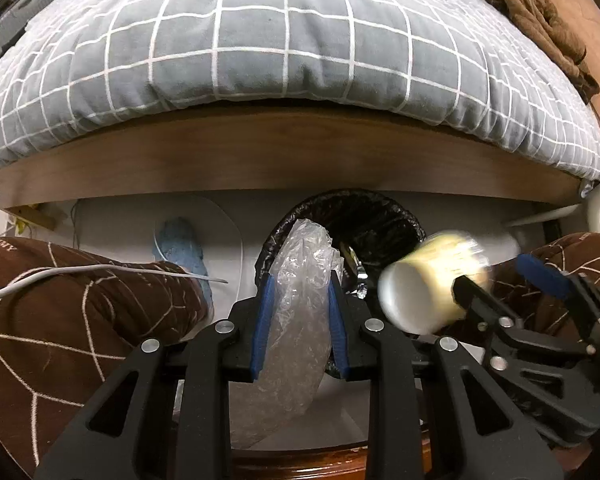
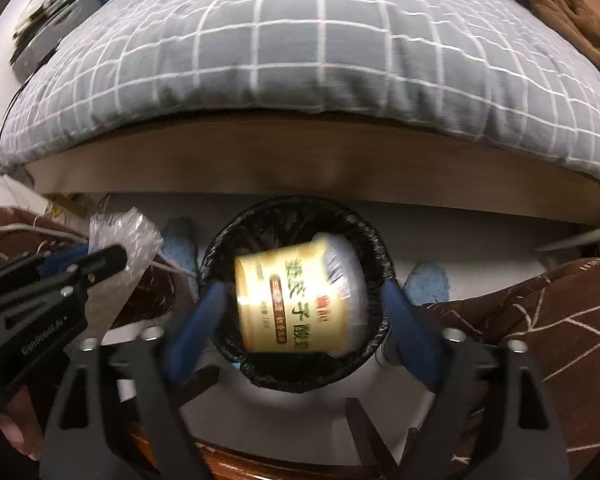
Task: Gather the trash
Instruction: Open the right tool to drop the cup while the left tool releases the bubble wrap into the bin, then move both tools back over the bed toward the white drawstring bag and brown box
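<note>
Cup point(image 2: 300, 300): blurred, above bin point(image 2: 376, 256), between right gripper's point(image 2: 304, 304) wide-spread jaws, contact not discernible. Plastic wrap point(image 1: 300, 304): clamped between left gripper's point(image 1: 300, 312) narrowed jaws, near bin rim.

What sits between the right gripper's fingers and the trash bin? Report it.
The blurred yellow cup, between the right gripper and the trash bin, per the right wrist view.

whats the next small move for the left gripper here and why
Probably swing the left gripper forward over the bin and open it. It is shut on the plastic wrap, which sits at the bin's near rim, not over the opening. The yellow cup appears loose between the right gripper's spread fingers above the bin.
</note>
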